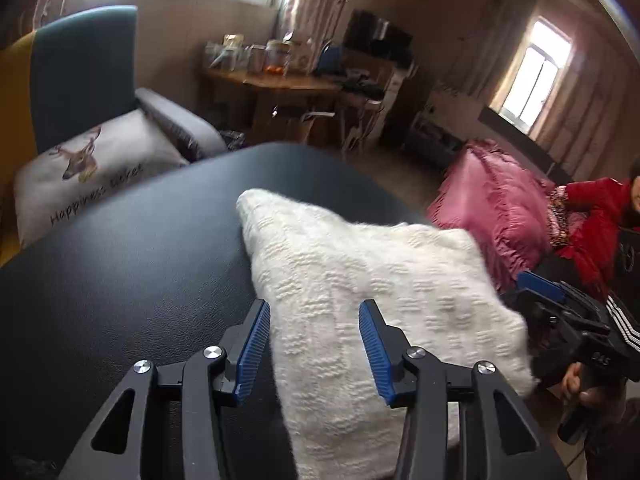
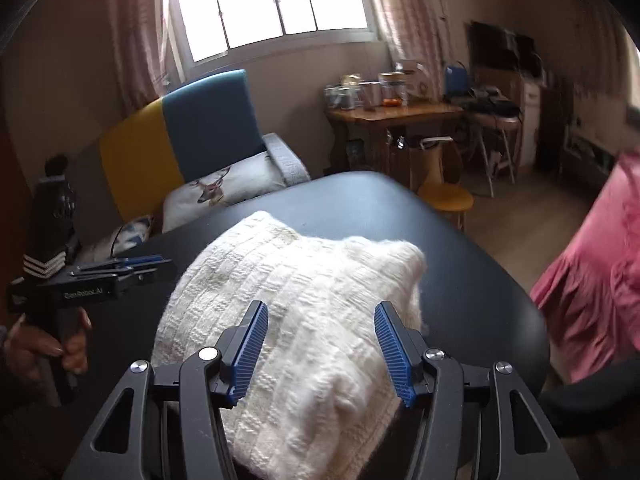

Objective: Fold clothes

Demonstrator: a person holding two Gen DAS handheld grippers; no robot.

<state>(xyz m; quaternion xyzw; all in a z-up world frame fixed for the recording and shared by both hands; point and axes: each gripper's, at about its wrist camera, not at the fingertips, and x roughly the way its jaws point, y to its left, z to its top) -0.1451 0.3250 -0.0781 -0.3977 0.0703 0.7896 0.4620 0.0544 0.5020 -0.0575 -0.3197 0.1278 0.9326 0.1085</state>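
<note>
- White knitted fabric, a sweater (image 1: 360, 288) by the look of its basket-weave texture, is lying bunched into a compact bundle on the black counter (image 1: 132, 248), toward the near edge and closer to the right side as the left wrist view shows it.
- Left gripper (image 1: 315, 346) is hovering just above the near part of the bundle with its jaws spread wide; nothing is sitting between the blue pads (image 1: 254, 350), so it is gripping no cloth.
- Right gripper (image 2: 322, 350) is likewise poised over the bundle from the other side, jaws spread and empty, with the knit showing through the gap.
- Both tools are pointing at the same garment from opposite flanks, probably so each can take one edge or corner and draw the cloth flat.
- In the right wrist view the left gripper is appearing side-on, held by a hand (image 2: 44, 346) beside the counter; from that angle its jaws are looking nearly closed, though its own camera is showing them apart.
- Folding is seeming to be at an early or middle stage: the sweater is lumpy, with no crisp creases showing.
- Soft, thick knit is likely to sag and slip, so a deep bite on an edge would be helping.
- A sofa (image 2: 208, 128) with a deer cushion (image 1: 92, 168) is standing behind the counter.
</note>
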